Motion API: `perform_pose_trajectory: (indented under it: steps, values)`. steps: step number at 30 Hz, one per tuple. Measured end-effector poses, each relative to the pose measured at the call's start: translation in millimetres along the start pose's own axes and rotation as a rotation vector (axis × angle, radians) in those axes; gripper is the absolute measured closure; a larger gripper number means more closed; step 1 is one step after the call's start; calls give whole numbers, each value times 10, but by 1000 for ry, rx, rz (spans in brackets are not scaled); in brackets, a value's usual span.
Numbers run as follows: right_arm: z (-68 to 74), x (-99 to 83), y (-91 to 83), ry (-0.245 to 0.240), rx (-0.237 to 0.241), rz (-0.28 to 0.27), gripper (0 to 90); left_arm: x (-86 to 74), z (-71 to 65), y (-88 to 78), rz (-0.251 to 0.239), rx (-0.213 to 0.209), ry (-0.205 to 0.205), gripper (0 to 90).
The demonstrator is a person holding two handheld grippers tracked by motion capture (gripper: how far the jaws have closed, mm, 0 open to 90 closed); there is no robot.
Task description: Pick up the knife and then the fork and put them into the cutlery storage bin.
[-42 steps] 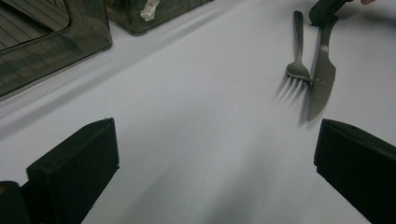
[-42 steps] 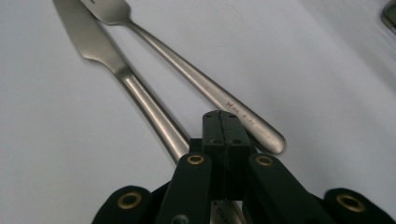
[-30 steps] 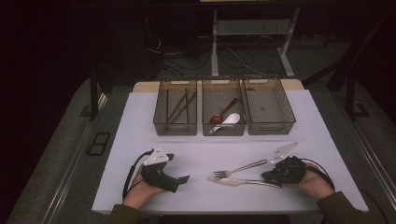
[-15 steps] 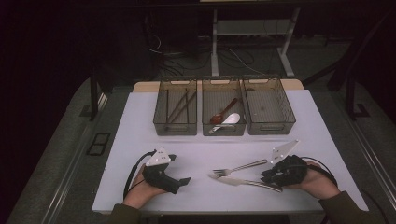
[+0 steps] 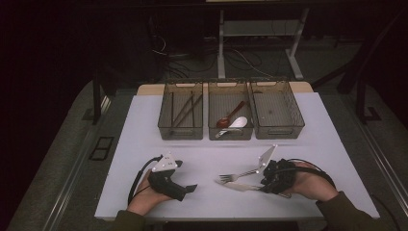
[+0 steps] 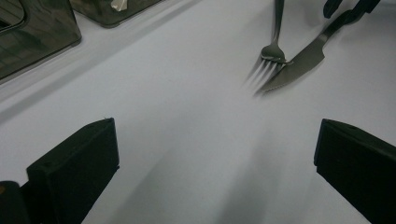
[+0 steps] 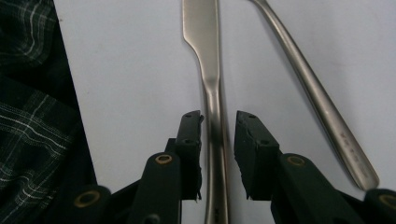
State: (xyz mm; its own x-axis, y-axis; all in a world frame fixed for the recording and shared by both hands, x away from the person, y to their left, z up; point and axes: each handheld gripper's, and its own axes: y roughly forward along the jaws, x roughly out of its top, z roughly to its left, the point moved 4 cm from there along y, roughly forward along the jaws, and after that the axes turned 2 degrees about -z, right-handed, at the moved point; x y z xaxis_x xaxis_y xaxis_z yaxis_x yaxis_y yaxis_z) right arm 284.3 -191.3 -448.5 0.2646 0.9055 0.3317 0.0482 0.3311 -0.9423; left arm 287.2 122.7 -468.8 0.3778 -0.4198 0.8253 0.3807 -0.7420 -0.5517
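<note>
- Two grippers are in my hands, low at the near edge of the white worktop.
- My right gripper has its jaws either side of the knife handle; they have just been opening, a slim gap shows on each side, so the knife is released, not clamped.
- That knife lies flat on the worktop, its blade pointing away from my right gripper, with the fork just beside it; in the left gripper view the fork's tines rest against the knife's blade.
- My left gripper rests on the worktop, well apart from the cutlery, jaws spread wide with nothing between them.
- Three bins stand in a row at the far side.
</note>
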Motion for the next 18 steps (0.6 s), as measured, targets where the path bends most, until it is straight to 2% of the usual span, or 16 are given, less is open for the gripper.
perform_pose_trajectory:
  steps: [4, 12, 18]
  values:
    - [7, 55, 53, -28, -5, 53, 712, -2, -3, 5, 2, -1, -1, 0]
    - [22, 161, 149, -76, 5, 113, 741, -2, -9, 12, 5, -5, -1, 0]
    - [38, 211, 182, -108, -21, 164, 771, -2, -11, 20, 9, -7, 2, 0]
